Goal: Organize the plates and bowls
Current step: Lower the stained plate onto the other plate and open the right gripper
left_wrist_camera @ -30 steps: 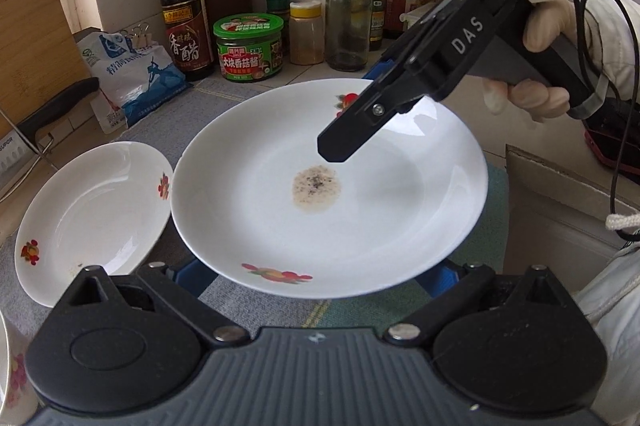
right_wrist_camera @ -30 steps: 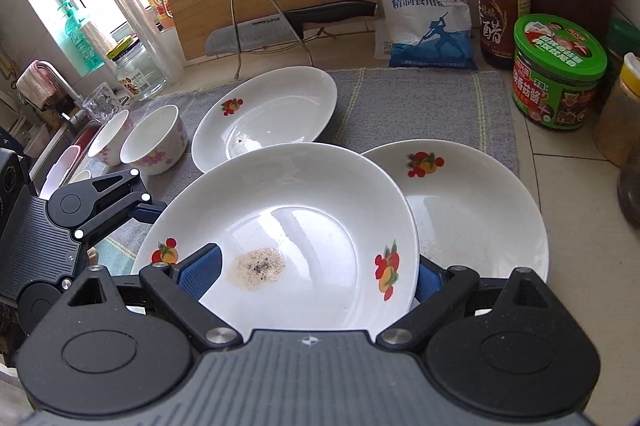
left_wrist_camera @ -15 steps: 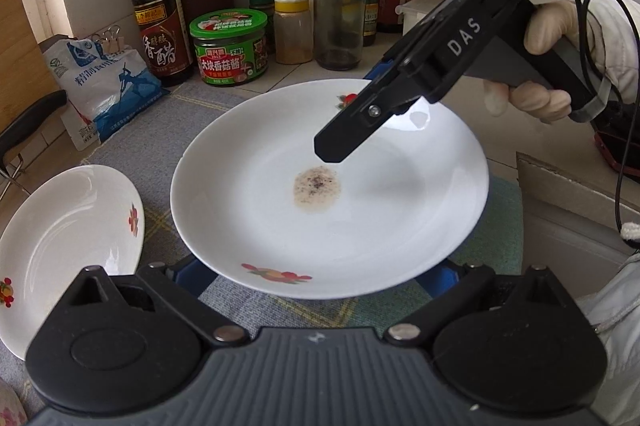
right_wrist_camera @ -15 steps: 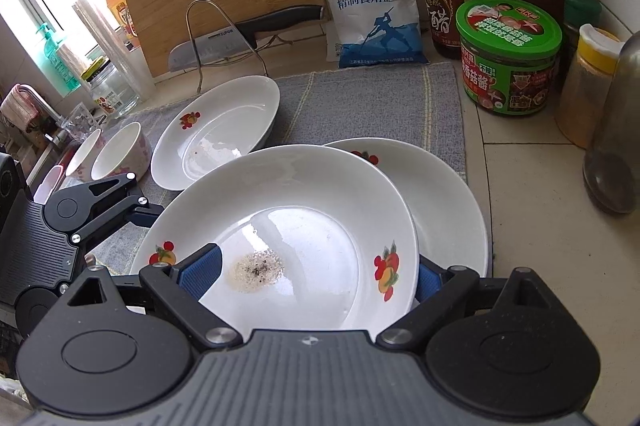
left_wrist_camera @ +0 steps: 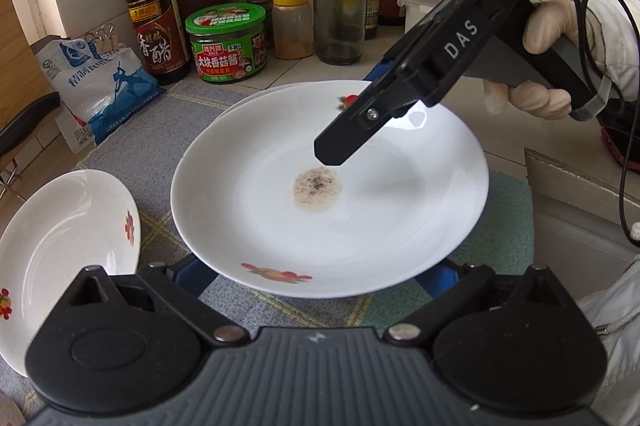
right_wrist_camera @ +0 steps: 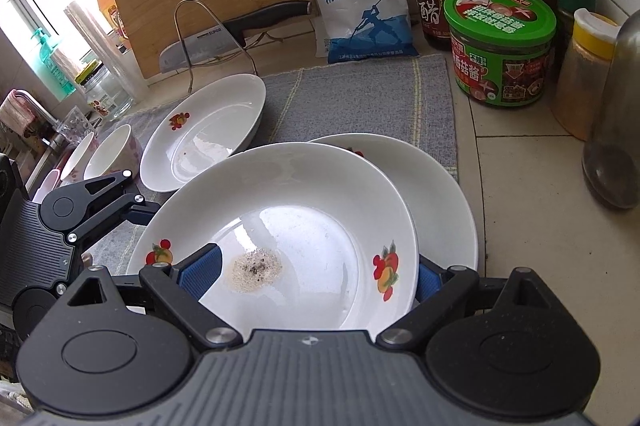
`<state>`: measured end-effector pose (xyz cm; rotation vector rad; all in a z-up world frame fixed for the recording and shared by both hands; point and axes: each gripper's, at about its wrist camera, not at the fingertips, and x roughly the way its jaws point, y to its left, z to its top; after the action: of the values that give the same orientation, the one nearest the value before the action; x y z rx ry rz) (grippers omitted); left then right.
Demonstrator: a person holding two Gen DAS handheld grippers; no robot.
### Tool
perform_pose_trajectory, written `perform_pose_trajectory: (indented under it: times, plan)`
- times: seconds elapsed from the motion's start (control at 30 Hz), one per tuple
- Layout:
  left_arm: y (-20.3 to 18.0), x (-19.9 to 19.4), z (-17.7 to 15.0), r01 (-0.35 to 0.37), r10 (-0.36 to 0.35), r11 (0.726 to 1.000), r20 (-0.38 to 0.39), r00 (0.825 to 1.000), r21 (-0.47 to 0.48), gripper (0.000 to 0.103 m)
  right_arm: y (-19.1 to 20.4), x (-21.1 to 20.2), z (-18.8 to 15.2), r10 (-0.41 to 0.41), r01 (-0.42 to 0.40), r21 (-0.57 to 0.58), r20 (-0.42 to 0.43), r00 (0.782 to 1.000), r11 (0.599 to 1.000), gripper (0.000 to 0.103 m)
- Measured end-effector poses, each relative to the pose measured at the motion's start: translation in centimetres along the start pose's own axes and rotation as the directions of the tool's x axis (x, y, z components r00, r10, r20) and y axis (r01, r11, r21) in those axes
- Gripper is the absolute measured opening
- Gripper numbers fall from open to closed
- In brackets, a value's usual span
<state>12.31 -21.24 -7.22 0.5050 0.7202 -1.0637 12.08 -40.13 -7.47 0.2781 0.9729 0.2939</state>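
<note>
Plates and bowls, current state
Soiled plate (right_wrist_camera: pixel 304 210) with fruit motifs overlaps a second plate (right_wrist_camera: pixel 444 202); third plate (right_wrist_camera: pixel 208 130) tilted on grey mat; two small bowls (right_wrist_camera: pixel 108 150) far left.
</note>
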Motion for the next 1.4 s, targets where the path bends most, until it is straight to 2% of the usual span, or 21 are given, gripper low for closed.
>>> perform_pose_trajectory:
  times: [0.9,1.07,1.4]
  plan:
    - [0.8,1.3,0.5,0.022,-0.022,0.999,-0.010,1.000,-0.024,0.101,-0.6,-2.1,-1.0,-0.062,0.061,0.031,0.017,0.998,0.998,0.098]
    - [0.7,1.2,0.5,0.015,-0.015,1.000,-0.002,1.000,-0.020,0.101,-0.4,-2.6,-1.2,-0.085,0.084,0.036,0.020,0.996,0.996,0.098]
    - [0.8,-0.6,-0.2,-0.019,0.021,0.997,0.023,1.000,-0.078,0.101,0.7,-3.1,-1.5,-0.134,0.134,0.032,0.012,0.991,0.991,0.098]
